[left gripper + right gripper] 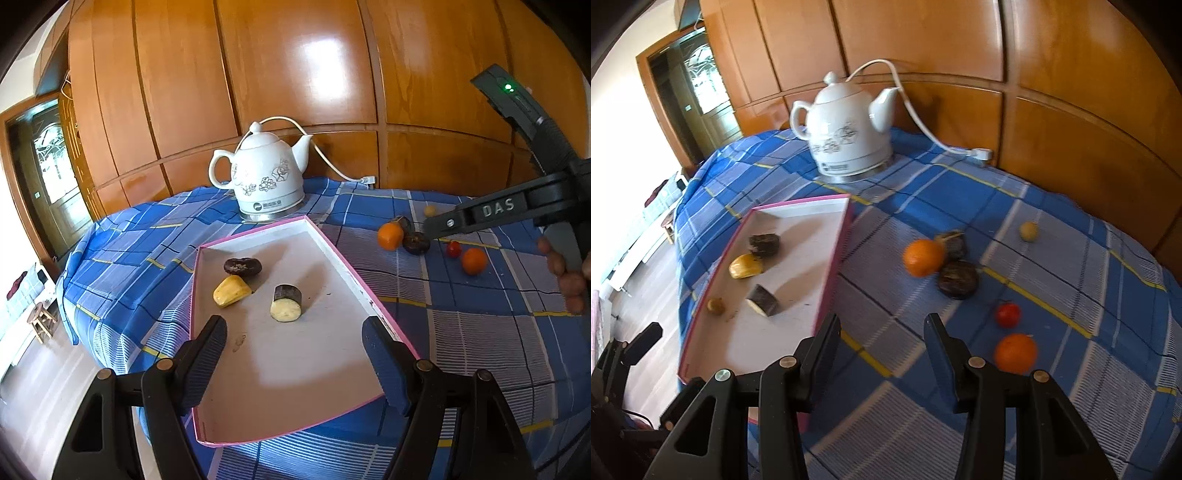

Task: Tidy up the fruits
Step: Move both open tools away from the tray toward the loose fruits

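Both wrist views look down, close; share tray (pixel 354 280), kettle (pixel 846 136).

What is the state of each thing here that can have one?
White ceramic kettle: upright on its base, lid on, cord attached.
White cardboard tray with pink rim: open, holding food pieces.
Left gripper: open, empty, over the tray.
Right gripper: open, empty, above the checked cloth.
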Available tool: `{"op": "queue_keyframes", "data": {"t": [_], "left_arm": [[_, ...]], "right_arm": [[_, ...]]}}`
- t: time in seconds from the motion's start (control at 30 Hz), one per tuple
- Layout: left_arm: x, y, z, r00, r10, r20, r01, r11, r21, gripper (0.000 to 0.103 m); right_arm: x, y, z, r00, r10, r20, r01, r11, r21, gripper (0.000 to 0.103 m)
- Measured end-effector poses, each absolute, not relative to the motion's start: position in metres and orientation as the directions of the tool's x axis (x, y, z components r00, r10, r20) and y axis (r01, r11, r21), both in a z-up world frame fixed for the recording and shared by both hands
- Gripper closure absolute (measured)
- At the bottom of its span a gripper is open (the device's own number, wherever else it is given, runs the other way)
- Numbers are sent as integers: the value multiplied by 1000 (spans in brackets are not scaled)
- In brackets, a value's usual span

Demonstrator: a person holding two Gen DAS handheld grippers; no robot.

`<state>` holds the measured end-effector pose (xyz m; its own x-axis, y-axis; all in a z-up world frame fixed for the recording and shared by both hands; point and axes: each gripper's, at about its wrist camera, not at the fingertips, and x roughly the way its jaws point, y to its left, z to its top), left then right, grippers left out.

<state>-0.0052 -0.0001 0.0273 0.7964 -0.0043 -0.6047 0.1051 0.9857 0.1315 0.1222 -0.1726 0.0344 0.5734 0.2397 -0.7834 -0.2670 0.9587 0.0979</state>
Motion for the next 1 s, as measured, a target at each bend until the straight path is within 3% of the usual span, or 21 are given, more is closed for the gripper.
{"op": "queue_keyframes", "data": {"t": [0.6, 1.0], "left_arm": [[5, -34, 26, 785, -28, -619, 173, 969, 175, 27], [13, -65, 23, 771, -40, -636, 230, 948, 219, 27]], "right_arm": [[112, -280, 27, 592, 40, -805, -113, 993, -33, 55], [113, -314, 10, 581, 44, -813, -59, 998, 12, 55]]}}
